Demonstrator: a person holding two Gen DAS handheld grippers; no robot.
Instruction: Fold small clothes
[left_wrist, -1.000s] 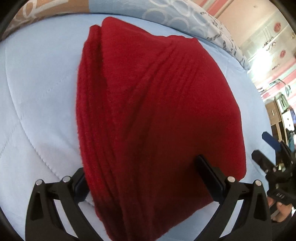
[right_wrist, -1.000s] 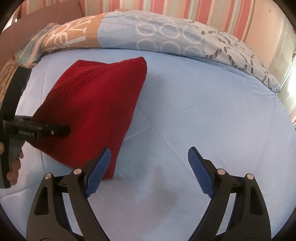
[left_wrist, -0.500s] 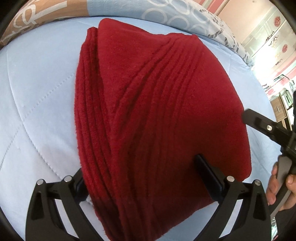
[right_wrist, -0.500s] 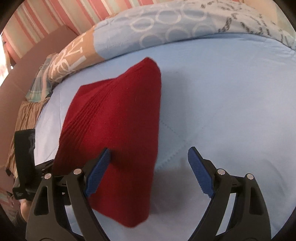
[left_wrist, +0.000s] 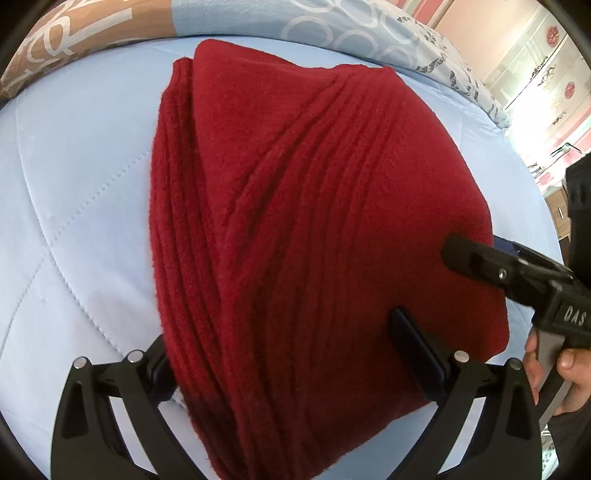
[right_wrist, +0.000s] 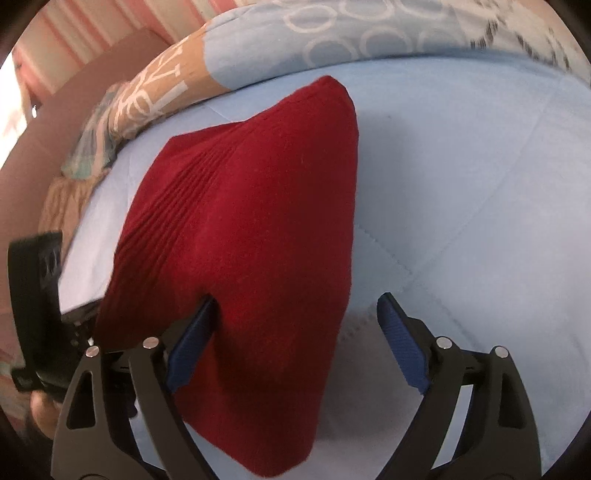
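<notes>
The red knit cloth (left_wrist: 314, 229) fills the middle of both frames, already folded into layers on the blue quilt (left_wrist: 74, 192). My left gripper (left_wrist: 284, 354) and right gripper (right_wrist: 295, 332) are both open around its near edge (nothing pinched), so I judge more folding remains.

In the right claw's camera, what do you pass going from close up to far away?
Right claw → red folded cloth → light blue quilt → patterned bedding → striped wall.
</notes>
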